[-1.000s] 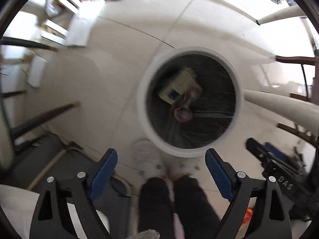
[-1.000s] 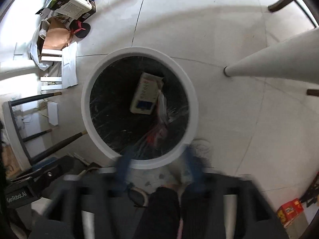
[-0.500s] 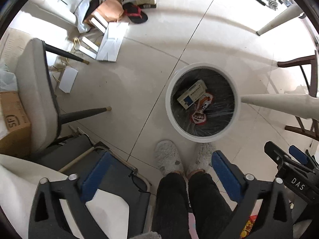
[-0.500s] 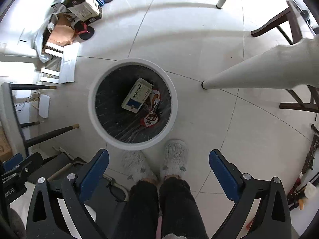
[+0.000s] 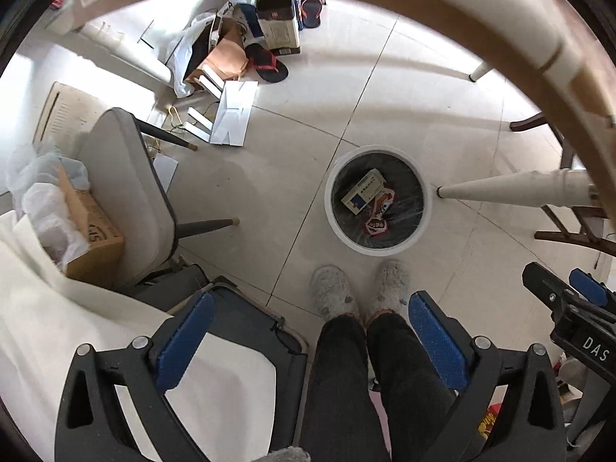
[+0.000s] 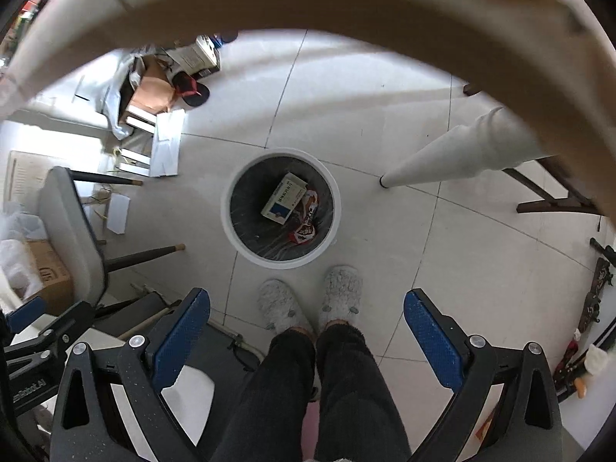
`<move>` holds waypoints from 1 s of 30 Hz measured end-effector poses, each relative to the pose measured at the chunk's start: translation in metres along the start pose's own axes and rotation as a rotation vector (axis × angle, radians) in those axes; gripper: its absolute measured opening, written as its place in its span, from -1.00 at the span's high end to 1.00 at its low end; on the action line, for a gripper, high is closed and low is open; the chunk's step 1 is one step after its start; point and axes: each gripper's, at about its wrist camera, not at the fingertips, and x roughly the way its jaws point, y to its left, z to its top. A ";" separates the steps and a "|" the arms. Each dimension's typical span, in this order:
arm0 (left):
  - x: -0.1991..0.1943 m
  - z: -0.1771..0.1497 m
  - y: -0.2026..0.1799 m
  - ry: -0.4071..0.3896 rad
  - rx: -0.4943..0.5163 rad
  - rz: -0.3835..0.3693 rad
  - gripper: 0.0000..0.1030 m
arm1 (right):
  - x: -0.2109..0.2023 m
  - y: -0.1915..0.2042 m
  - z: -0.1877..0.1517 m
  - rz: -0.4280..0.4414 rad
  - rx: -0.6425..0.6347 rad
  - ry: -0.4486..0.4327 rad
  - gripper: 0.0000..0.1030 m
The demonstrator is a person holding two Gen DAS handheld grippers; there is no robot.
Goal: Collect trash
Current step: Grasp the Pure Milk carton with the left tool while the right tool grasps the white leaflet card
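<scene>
A round white trash bin (image 5: 332,211) with a black liner stands on the tiled floor, also in the right wrist view (image 6: 227,227). Inside lie a white and blue carton (image 5: 362,191) (image 6: 284,199) and a red and white wrapper (image 5: 379,213) (image 6: 307,223). My left gripper (image 5: 312,304) is open and empty, high above the floor, near the person's slippers. My right gripper (image 6: 307,300) is open and empty at about the same height. The right gripper's body shows at the left wrist view's right edge (image 5: 569,308).
A curved table edge (image 5: 500,19) (image 6: 346,4) arcs across the top of both views, with white table legs (image 5: 512,192) (image 6: 454,154). A grey chair (image 5: 127,192) with a cardboard box (image 5: 88,231) stands left. Boxes, papers and a sandal (image 5: 265,65) clutter the far floor.
Both grippers have risen well away from the bin, which now looks much smaller. The table edge has come into the top of both views. The trash stays in the bin.
</scene>
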 end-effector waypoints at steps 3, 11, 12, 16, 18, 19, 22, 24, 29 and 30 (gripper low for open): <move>-0.034 -0.002 0.003 -0.028 0.010 -0.007 -1.00 | -0.039 0.002 -0.004 0.021 0.010 -0.008 -0.98; -0.133 0.041 -0.020 -0.187 0.041 0.057 -1.00 | -0.152 0.002 0.025 0.131 0.013 -0.085 -0.98; -0.148 0.055 -0.027 -0.218 0.038 0.062 -1.00 | -0.167 0.000 0.039 0.139 -0.001 -0.092 -0.98; -0.182 0.109 -0.048 -0.292 0.027 0.093 -1.00 | -0.215 -0.006 0.105 0.097 -0.128 -0.125 -0.98; -0.189 0.141 -0.062 -0.313 0.013 0.129 -1.00 | -0.228 -0.007 0.144 0.033 -0.231 -0.133 -0.98; -0.189 0.154 -0.065 -0.313 0.007 0.146 -1.00 | -0.229 -0.007 0.165 -0.001 -0.275 -0.122 -0.98; -0.184 0.189 -0.078 -0.278 -0.037 0.178 -1.00 | -0.218 -0.003 0.227 -0.086 -0.415 -0.077 -0.98; -0.174 0.207 -0.086 -0.243 -0.070 0.181 -1.00 | -0.200 0.004 0.259 -0.154 -0.536 -0.034 -0.98; -0.148 0.232 -0.098 -0.164 -0.122 0.209 -1.00 | -0.148 0.025 0.305 -0.272 -0.799 0.089 -0.98; -0.143 0.235 -0.098 -0.148 -0.134 0.209 -1.00 | -0.136 0.028 0.311 -0.291 -0.847 0.117 -0.98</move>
